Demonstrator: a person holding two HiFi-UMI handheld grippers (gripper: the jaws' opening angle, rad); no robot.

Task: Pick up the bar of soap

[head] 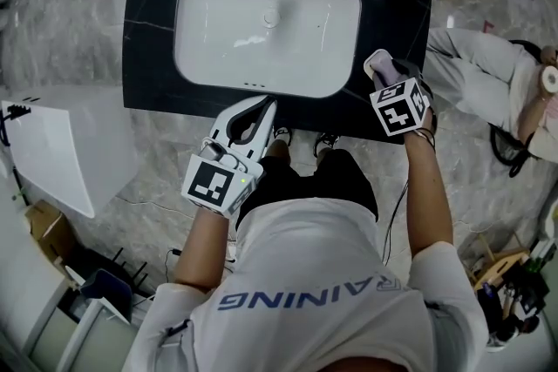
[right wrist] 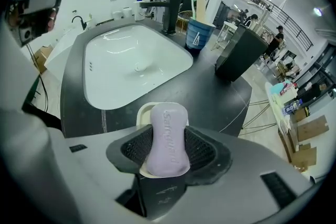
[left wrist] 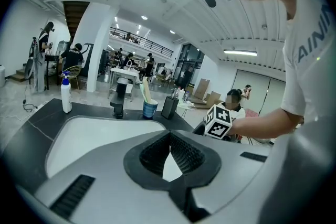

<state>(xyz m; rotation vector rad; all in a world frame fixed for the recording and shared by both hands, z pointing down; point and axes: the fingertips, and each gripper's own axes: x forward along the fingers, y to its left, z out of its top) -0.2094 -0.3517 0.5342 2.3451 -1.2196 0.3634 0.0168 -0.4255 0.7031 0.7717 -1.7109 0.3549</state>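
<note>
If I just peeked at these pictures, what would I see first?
Probably the purple bar of soap, lying on its little white dish on the counter to the right of the sink, with the right gripper holding a jaw on either side of it. Next comes the big white sink, set in the middle of the black counter.

Open lab hall; freestanding washbasin (head: 218, 43); mezzanine railing (left wrist: 142, 42); cardboard boxes (left wrist: 206, 94)
</note>
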